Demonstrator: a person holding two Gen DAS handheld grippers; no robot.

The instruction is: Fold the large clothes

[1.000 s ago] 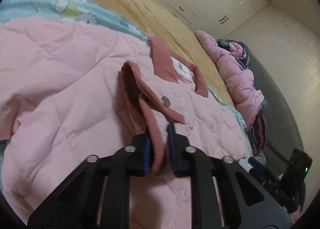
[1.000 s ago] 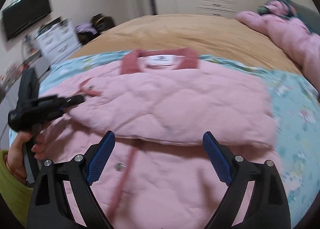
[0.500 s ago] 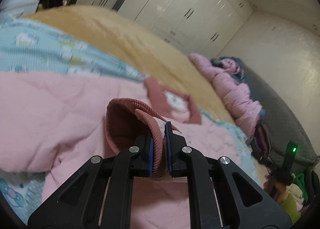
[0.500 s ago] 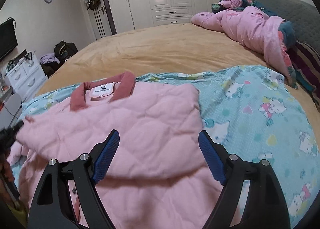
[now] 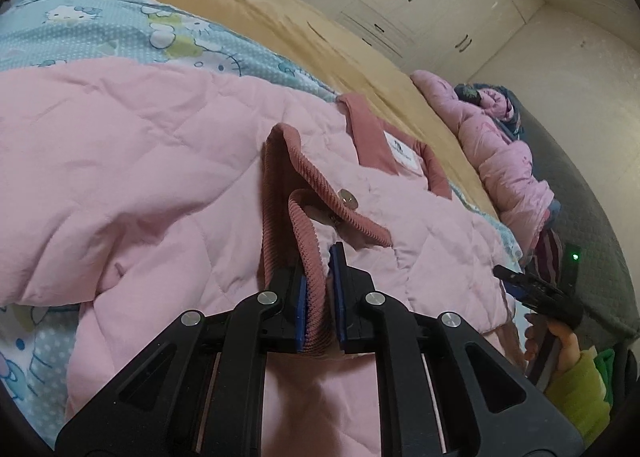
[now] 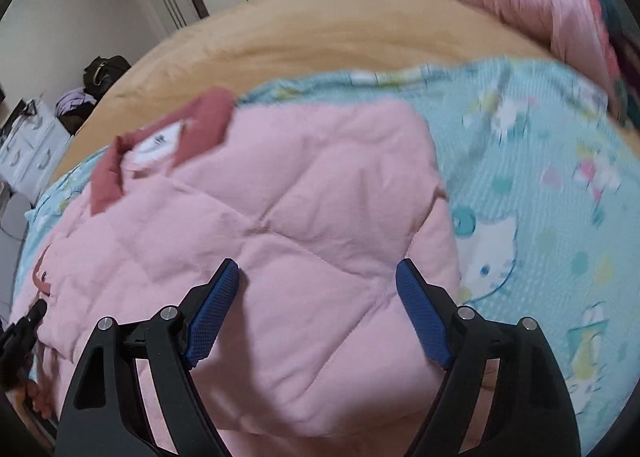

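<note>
Jacket cuff (image 5: 308, 257) in left tongs (image 5: 318, 297)

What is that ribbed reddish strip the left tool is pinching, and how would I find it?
On the bed, find the pink quilted jacket on the cartoon-cat sheet. The left gripper clamps its cuff, ribbed dusty-red corduroy with a snap button, unlike the flat collar bearing a white label.

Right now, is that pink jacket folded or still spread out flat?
Partly folded. The jacket has one side doubled over its middle, and the left gripper holds its ribbed cuff over the body.
</note>
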